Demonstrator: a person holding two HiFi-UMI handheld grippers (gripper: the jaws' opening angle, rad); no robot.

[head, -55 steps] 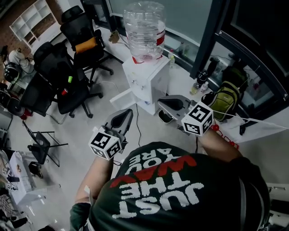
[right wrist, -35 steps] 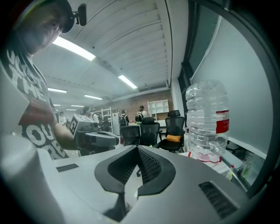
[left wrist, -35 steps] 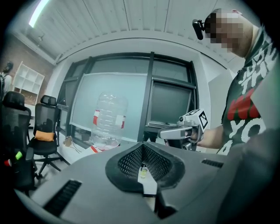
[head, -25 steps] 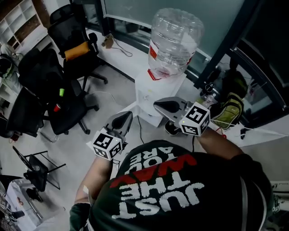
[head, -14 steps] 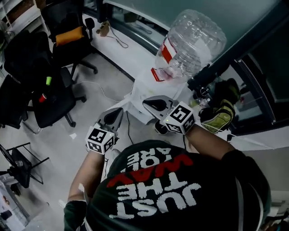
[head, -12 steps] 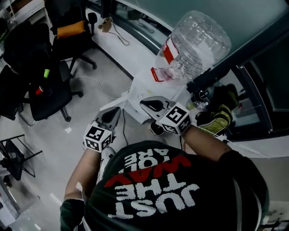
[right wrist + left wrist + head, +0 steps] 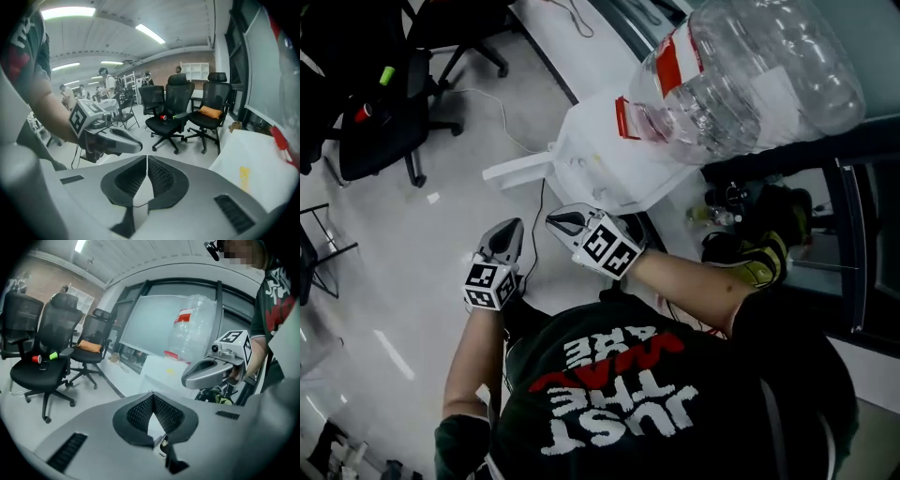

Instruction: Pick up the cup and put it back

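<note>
Clear plastic, the big water bottle (image 7: 750, 75) tops a white dispenser (image 7: 609, 164) at one o'clock from both grippers. The left gripper (image 7: 512, 225) and right gripper (image 7: 555, 219) hover side by side over the floor (image 7: 412, 281), each with its jaws pressed together on nothing. Black office chairs (image 7: 380, 131) stand at ten o'clock. Where the cup is, I cannot tell.

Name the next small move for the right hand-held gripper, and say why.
Probably swing the right hand-held gripper toward the water dispenser and search there: its jaws are shut and empty, and no cup shows in any view.
</note>
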